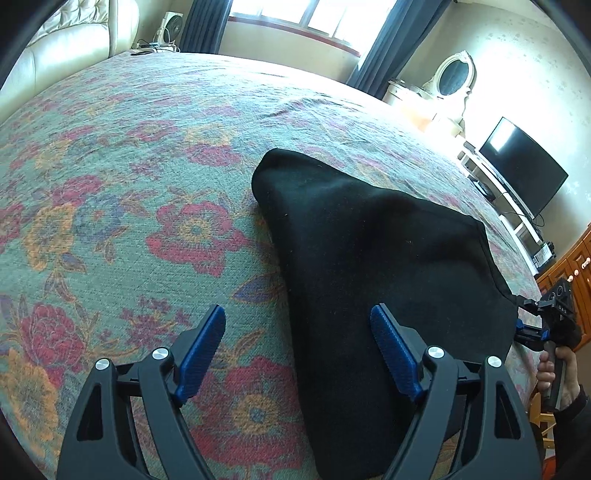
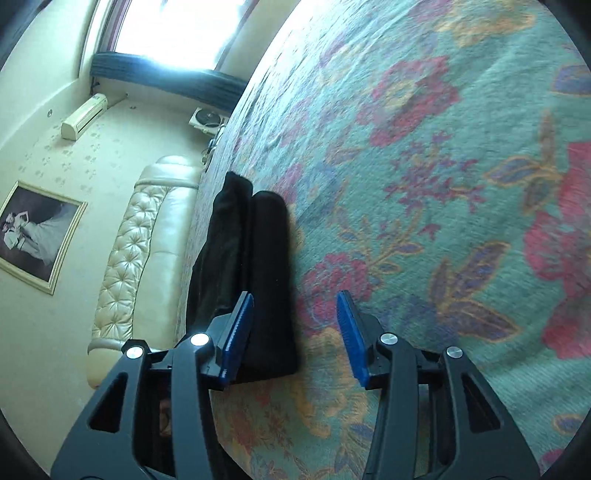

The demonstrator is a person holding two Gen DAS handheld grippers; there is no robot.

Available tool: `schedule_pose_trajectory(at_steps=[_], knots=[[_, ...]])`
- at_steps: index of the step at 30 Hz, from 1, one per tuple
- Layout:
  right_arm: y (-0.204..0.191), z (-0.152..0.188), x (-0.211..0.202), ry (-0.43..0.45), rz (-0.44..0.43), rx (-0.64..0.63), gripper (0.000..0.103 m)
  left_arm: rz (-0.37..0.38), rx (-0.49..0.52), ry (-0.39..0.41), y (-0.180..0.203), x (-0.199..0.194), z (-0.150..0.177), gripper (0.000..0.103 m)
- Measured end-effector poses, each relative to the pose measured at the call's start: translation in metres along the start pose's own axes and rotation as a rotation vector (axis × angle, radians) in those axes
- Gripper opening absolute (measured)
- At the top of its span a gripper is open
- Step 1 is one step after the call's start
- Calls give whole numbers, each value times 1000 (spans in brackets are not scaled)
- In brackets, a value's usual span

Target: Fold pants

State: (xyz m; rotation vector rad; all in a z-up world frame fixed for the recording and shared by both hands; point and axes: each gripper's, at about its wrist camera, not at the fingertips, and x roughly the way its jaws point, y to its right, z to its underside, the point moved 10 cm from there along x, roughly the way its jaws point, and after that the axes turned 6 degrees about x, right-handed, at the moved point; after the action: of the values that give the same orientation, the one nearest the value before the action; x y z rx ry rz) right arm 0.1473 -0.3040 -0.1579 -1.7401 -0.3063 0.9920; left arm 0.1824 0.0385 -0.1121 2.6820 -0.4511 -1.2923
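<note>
- Left claw (image 1: 297, 350) is closest in its own view, blue pads spread wide with nothing between them. One pad hovers over the near edge of the pants (image 1: 369, 258), the other over bare bedspread (image 1: 129, 166). Looks like it's done with that edge, or lining up the next grab.
- Right claw (image 2: 295, 328) is also apart and empty, gap narrower than the left's. It sits at the pants' other end, one pad over the cloth, the other over the cover.
- The pants are a black folded bundle lying flat on the bed, toward its side edge. In the right view they read as stacked long layers, so I'd guess most of the folding is done.
- Nothing else on the bed to get in the way.
- Further out: padded cream headboard (image 2: 129, 251), framed photo (image 2: 37, 236), fan (image 1: 173, 26) by the curtains (image 1: 205, 26), oval mirror (image 1: 452, 77), TV (image 1: 521, 173).
</note>
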Motion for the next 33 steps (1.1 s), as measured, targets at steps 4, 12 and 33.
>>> schedule_pose_trajectory(at_steps=[4, 12, 33], knots=[[0, 8, -26, 92, 135, -64, 71, -24, -42, 10, 0, -17, 14, 80], [-10, 65, -39, 167, 478, -354, 71, -137, -120, 65, 11, -61, 58, 80], [-83, 179, -6, 222, 624, -765, 82, -358, 115, 174, 111, -103, 86, 83]])
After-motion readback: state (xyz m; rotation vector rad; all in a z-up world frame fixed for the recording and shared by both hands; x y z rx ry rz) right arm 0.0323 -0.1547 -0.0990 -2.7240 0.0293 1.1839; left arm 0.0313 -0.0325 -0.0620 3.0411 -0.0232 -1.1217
